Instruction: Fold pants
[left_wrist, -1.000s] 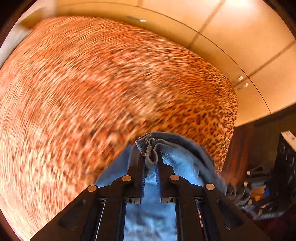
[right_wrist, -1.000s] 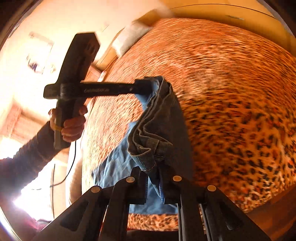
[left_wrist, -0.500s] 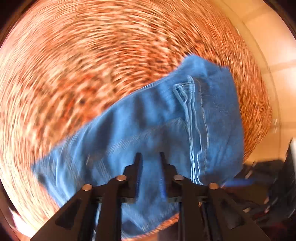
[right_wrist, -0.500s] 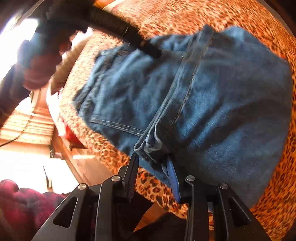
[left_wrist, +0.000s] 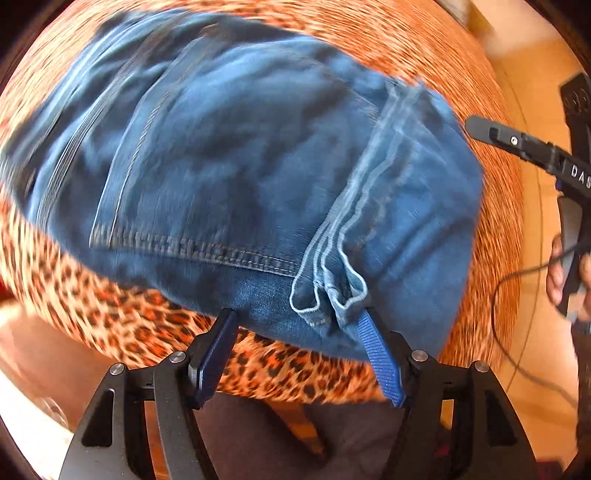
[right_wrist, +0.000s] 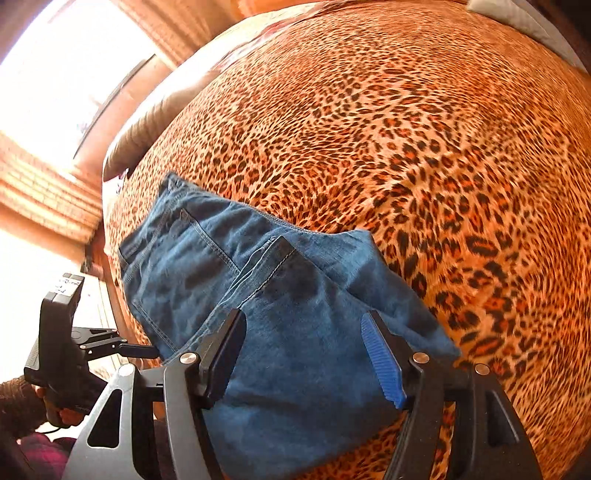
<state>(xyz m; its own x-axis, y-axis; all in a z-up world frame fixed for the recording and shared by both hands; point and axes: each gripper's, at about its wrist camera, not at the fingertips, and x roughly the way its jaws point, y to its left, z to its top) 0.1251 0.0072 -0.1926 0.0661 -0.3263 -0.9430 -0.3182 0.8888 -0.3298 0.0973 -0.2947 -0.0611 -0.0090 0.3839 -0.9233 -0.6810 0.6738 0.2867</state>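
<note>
Dropped since a second ago: both hem corners, then pinched and carried in the air, now released with jeans lying folded on bed. Left hand-held gripper (left_wrist: 299, 325) jaws opening, spread wide, pointing steeply down over near edge of jeans (left_wrist: 236, 155); right blue pad (left_wrist: 380, 362) just beside or brushing the doubled hem, left pad clear, no squeeze on cloth. Right hand-held gripper (right_wrist: 303, 332) likewise opening, jaws spread, denim below and between them but not pinched. Jeans (right_wrist: 258, 302) folded over once, leg layer on top of seat with back pocket stitching showing, flat near bed's front edge, one corner hanging slightly past it. Leopard-print bedspread (right_wrist: 424, 129) under everything, motion blur in left view. Right tool seen from left camera at far right, held by a hand (left_wrist: 565, 280) with a cable trailing. Left tool at lower left of right view, hand (right_wrist: 55, 410) and knit sleeve on its grip. Bright window (right_wrist: 55, 74) with blinds beyond.
</note>
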